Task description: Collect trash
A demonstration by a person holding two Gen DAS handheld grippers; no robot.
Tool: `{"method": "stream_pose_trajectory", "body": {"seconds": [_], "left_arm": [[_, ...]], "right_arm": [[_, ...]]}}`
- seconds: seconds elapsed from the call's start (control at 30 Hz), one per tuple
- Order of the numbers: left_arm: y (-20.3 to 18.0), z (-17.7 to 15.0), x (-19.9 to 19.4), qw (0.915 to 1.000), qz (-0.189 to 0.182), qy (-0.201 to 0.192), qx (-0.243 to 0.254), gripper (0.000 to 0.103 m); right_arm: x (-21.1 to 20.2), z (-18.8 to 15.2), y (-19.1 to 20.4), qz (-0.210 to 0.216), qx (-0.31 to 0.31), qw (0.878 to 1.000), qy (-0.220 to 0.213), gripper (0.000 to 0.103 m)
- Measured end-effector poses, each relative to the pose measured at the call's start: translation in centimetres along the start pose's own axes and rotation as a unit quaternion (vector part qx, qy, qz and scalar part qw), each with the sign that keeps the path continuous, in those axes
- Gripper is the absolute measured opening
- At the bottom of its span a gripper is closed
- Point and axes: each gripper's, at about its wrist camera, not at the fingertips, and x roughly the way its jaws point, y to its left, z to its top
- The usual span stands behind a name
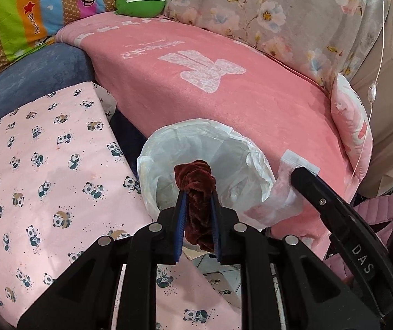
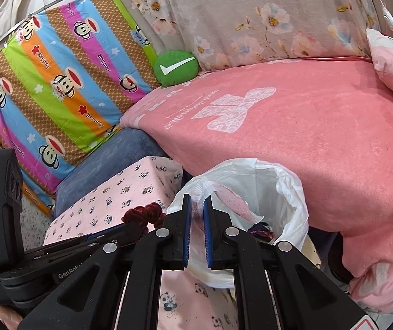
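We've got the left tool (image 1: 197,192) clenched on a dark red velvet scrunchie (image 1: 196,187), right over the lined trash bin (image 1: 254,148). It's soft and featherweight, so a mid-bunch pinch works. Right tool (image 2: 196,206) grips a flimsy pink wrapper (image 2: 233,202) at the bin's rim.

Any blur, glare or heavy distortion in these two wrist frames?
Left wrist view: sharp, evenly lit, no glare; fisheye bends the pink blanket, corners vignetted. Right wrist view: equally sharp, soft shadows only; the bin liner is bright but not blown out.
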Motion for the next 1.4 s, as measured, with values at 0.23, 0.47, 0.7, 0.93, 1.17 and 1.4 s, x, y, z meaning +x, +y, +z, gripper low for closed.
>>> {"method": "stream_pose_trajectory", "body": {"seconds": [0.23, 0.47, 0.7, 0.93, 1.17, 1.4], "left_arm": [[1.0, 1.3, 1.0, 0.9997, 0.009, -0.016, -0.014, 0.051], [3.6, 0.8, 0.8, 0.9987, 0.04, -0.021, -0.024, 0.053], [5.9, -0.6, 0.2, 0.9968, 0.066, -0.023, -0.037, 0.053], [7.3, -1.9, -0.7, 0.9959, 0.07, -0.023, -0.053, 0.053], [8.1, -2.8, -1.4, 0.9949, 0.074, -0.023, -0.065, 0.053], [8.4, -3.5, -1.7, 0.9945, 0.076, -0.022, -0.069, 0.053]], "right_arm": [[2.7, 1.2, -0.4, -0.007, -0.005, 1.0, 0.012, 0.011], [5.5, 1.0, 0.6, -0.014, -0.012, 0.999, 0.034, 0.018], [6.1, -0.2, 2.2, -0.015, -0.028, 0.998, 0.047, 0.029], [6.0, -0.5, 3.0, -0.019, -0.039, 0.998, 0.053, 0.032], [8.0, -1.8, 2.3, -0.039, -0.04, 0.994, 0.094, 0.039], [8.4, -5.7, 0.5, -0.054, -0.033, 0.989, 0.134, 0.039]]}}
